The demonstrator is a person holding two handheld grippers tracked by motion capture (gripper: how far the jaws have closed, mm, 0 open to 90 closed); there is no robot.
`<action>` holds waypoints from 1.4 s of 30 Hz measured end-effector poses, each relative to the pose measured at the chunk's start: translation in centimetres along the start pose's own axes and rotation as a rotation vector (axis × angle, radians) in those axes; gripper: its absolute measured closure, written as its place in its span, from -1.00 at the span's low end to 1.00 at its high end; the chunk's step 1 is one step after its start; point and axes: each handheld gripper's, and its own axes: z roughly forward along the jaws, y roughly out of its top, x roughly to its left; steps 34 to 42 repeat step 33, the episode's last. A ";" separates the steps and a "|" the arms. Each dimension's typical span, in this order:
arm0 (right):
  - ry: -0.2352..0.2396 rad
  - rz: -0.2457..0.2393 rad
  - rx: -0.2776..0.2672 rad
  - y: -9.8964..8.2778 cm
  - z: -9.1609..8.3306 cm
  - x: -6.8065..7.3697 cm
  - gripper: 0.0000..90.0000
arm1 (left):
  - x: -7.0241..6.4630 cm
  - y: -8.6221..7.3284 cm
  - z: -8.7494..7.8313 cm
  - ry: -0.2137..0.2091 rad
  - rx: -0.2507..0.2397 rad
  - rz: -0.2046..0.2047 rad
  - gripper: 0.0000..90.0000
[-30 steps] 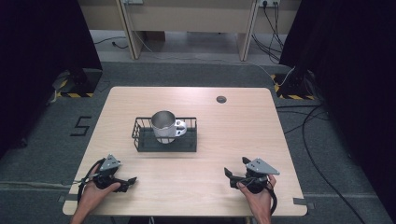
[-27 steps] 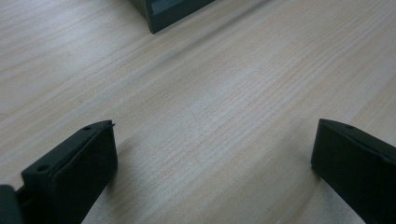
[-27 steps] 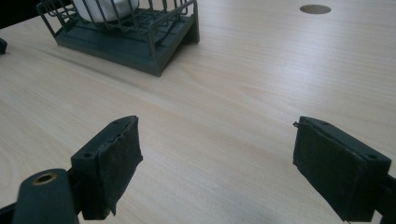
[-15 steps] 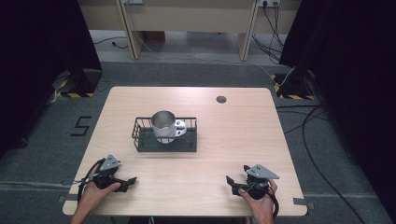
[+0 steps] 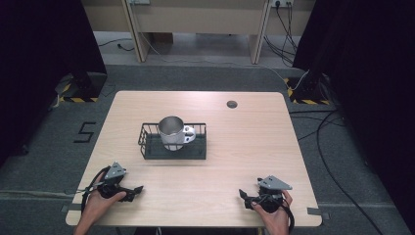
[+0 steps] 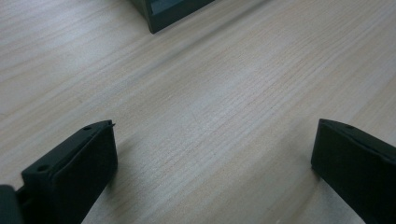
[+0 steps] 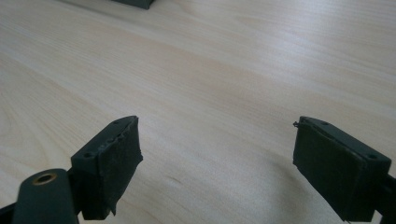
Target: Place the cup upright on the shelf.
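The right gripper (image 5: 247, 196) has drawn back toward the bench's near edge, farther from the wire basket (image 5: 172, 152); the left gripper (image 5: 134, 190) keeps its place. Both jaws stand open and empty. The steel mug (image 5: 172, 132) sits upright inside the basket, seemingly awaiting a first approach.

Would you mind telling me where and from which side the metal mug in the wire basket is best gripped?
Probably by its rim, from above. The metal mug stands upright with its mouth open, rising above the wire basket walls, which block a low side approach. One jaw could go inside, one outside, on the wall away from the handle, which points to the table's right. Both grippers lie open near the front edge.
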 end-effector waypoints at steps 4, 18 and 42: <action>-0.009 0.001 0.035 -0.1 0.0 0.0 -0.66 | 0.0 0.0 0.0 0.000 0.000 0.002 -1.00; -0.026 -0.072 0.117 -0.1 0.5 0.4 -0.76 | 0.0 0.0 0.0 0.000 0.001 0.003 -1.00; -0.020 -0.080 0.120 -0.1 0.5 0.3 -0.78 | 0.0 0.0 0.0 -0.001 0.000 0.004 -1.00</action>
